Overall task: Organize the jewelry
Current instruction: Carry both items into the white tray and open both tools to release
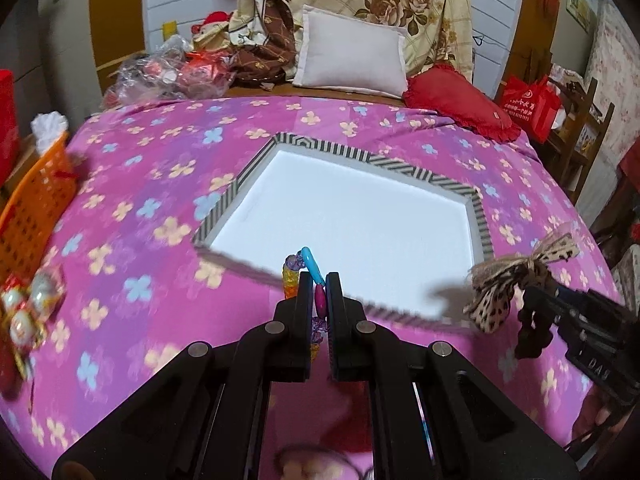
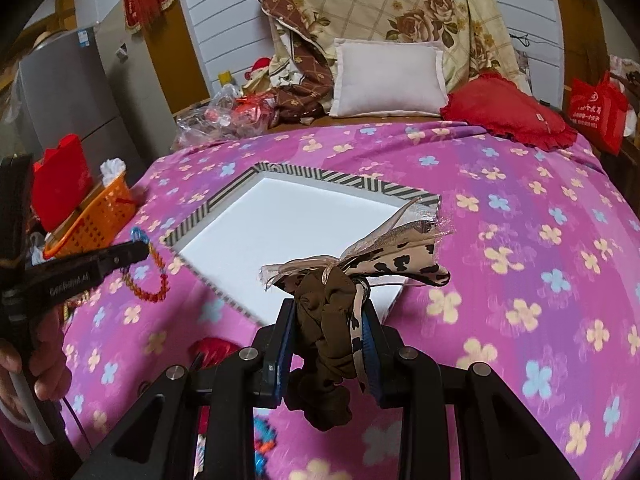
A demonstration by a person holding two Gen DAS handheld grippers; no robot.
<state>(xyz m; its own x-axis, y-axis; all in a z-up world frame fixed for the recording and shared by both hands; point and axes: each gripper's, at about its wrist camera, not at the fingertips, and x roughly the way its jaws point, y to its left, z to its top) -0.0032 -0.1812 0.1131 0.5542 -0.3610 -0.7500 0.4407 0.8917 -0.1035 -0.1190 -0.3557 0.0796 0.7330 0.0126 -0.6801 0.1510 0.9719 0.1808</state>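
Two grippers, one marked "GenRobot.AI": your left gripper (image 1: 319, 280) fingers clamp the beaded bracelet (image 1: 310, 268); your right gripper (image 2: 331, 312) fingers pinch the scrunchie (image 2: 328, 320), near the tray (image 2: 224, 200) edge.

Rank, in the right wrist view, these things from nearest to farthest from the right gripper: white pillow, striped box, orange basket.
From the right gripper:
1. Striped box, just ahead on the bedspread.
2. Orange basket, at the far left.
3. White pillow, at the bed's head.
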